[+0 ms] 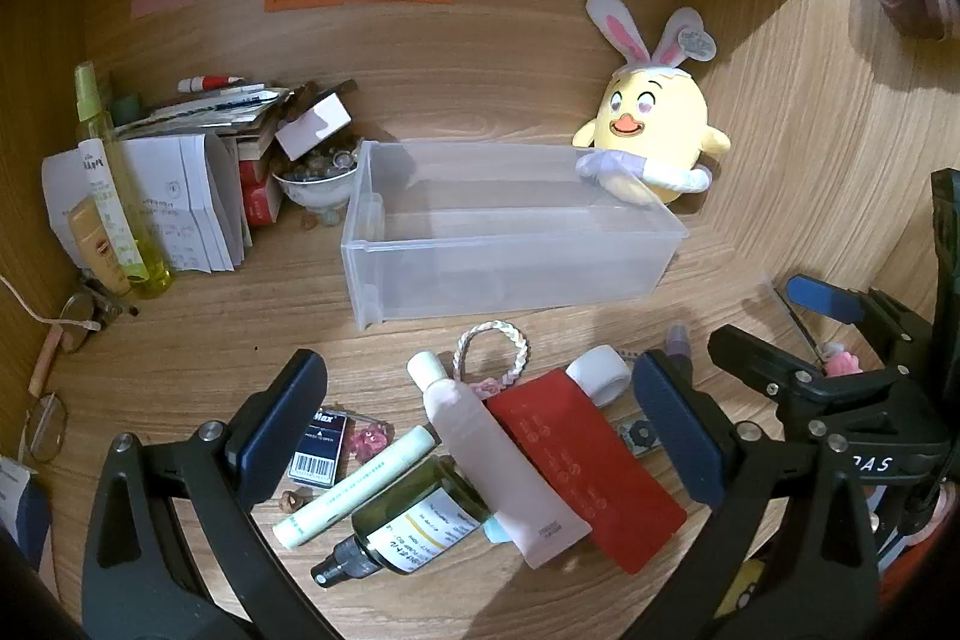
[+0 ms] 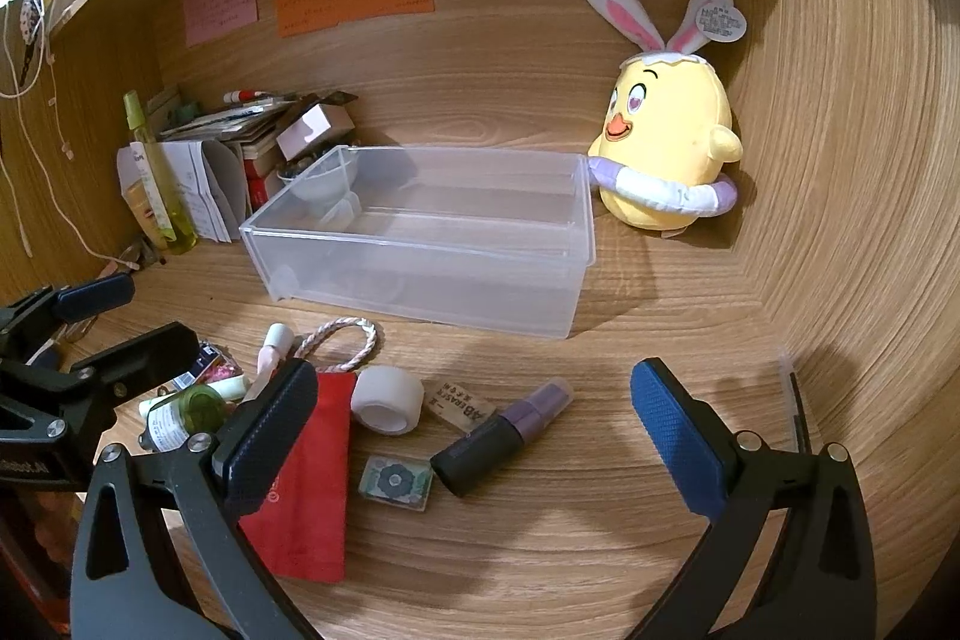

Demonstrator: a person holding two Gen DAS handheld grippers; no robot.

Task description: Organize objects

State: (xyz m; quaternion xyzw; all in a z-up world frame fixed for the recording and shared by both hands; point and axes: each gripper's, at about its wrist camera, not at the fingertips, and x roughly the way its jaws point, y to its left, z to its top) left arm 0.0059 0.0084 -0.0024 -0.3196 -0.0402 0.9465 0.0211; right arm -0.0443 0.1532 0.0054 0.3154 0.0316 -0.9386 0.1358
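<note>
Clutter covers the near part of a wooden desk (image 2: 540, 550), with a clear plastic bin (image 1: 510, 232) standing empty behind it, toward the back wall. Both grippers hover above the desk with jaws spread wide and nothing between the pads: the left gripper (image 1: 480, 424) over a pile, the right gripper (image 2: 474, 430) over scattered items.

Under the left gripper lie a pink tube (image 1: 498, 466) resting across a red pouch (image 1: 588, 472), a dark green spray bottle (image 1: 414, 520), a pale green stick (image 1: 354, 484) and a braided bracelet (image 1: 492, 349). Just right of the pouch sits a roll of white tape (image 2: 387, 397), then a small wooden block (image 2: 465, 409), a dark purple-capped bottle (image 2: 504, 436) and a small patterned tin (image 2: 396, 481).

A yellow chick plush (image 2: 666, 148) with rabbit ears leans at the far right of the bin. Papers and bottles crowd the far left corner.
</note>
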